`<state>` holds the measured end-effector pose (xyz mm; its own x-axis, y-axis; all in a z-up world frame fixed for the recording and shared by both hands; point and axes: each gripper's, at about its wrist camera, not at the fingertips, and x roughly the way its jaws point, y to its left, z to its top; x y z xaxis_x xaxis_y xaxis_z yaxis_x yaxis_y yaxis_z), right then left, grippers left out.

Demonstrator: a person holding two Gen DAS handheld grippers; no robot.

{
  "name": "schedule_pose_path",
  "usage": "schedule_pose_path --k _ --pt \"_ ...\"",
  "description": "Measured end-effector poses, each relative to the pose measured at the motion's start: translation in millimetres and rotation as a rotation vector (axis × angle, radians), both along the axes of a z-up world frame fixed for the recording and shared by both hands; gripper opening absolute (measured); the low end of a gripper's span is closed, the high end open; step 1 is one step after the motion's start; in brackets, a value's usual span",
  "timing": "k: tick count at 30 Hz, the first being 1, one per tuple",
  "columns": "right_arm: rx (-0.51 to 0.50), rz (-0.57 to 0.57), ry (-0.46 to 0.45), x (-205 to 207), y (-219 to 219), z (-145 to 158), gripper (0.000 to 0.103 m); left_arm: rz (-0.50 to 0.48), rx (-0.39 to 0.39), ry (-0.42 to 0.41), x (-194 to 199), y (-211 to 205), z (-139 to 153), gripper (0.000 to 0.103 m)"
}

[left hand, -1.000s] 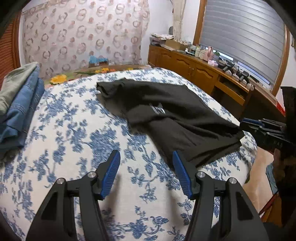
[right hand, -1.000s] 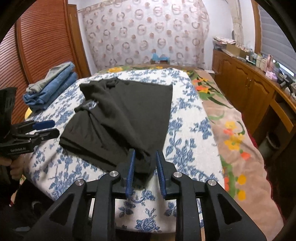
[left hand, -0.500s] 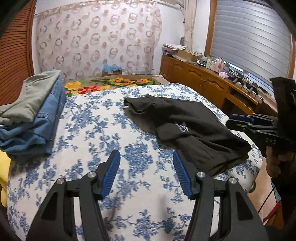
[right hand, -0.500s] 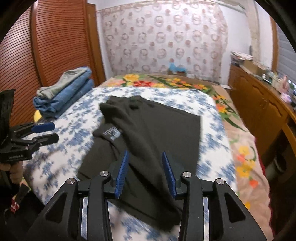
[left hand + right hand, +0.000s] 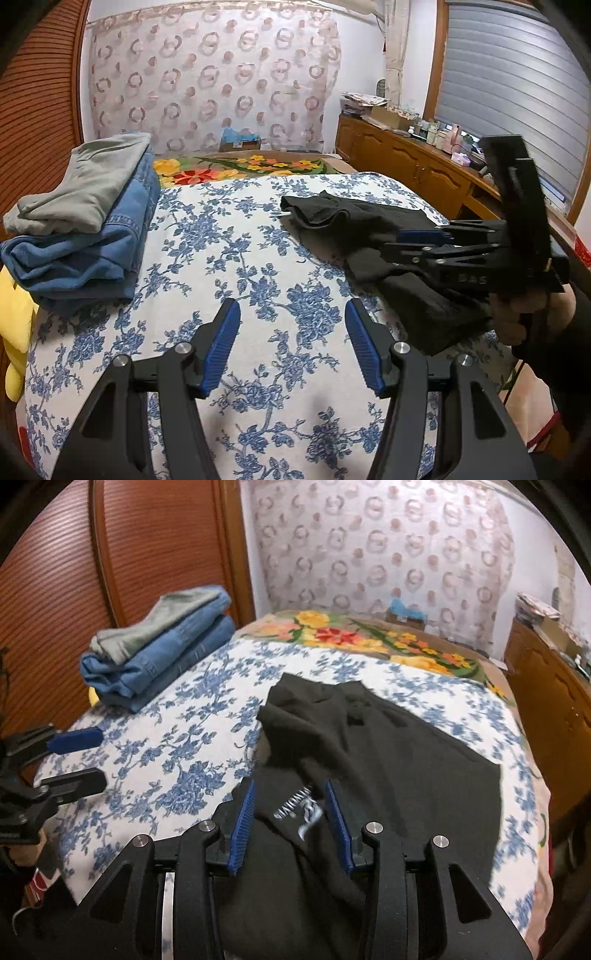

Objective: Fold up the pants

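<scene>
The black pants [image 5: 388,760] are lying partly folded on the flowery bed [image 5: 229,258]. The right gripper [image 5: 290,821] is being held just over them, spread and pinching nothing, probably to grab a new spot. The left gripper [image 5: 291,347] is being kept spread over bare sheet, waiting.

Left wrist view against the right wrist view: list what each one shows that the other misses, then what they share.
Only the left wrist view shows the shuttered window, the cluttered top of the sideboard and the hand holding the right claw.

Only the right wrist view shows the white printed label on the black pants, lying between the right claw's open fingers.

Both show the black pants, the stack of folded jeans, the blue-flowered bedspread and the open left claw.
</scene>
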<state>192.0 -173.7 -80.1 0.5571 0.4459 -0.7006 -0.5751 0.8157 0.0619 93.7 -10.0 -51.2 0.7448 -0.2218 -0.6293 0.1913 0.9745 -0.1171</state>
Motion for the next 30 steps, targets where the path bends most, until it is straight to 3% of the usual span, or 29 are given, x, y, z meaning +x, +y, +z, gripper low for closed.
schedule_pose_path --k 13,19,21,25,30 --pt "-0.079 0.099 0.061 11 37 -23 0.039 0.032 -0.023 0.017 -4 17 -9 0.059" --pt "-0.156 0.121 0.036 8 45 -35 0.039 0.034 -0.028 0.022 -4 19 -12 0.059" --pt "-0.175 0.121 0.025 7 47 -35 0.036 0.032 -0.029 0.022 -4 19 -12 0.059" --pt "-0.179 0.106 0.027 12 42 -35 0.011 0.023 -0.026 0.025 -4 15 -13 0.059" --pt "-0.104 0.080 0.026 21 26 -17 0.005 0.007 -0.022 0.036 -4 8 -16 0.059"
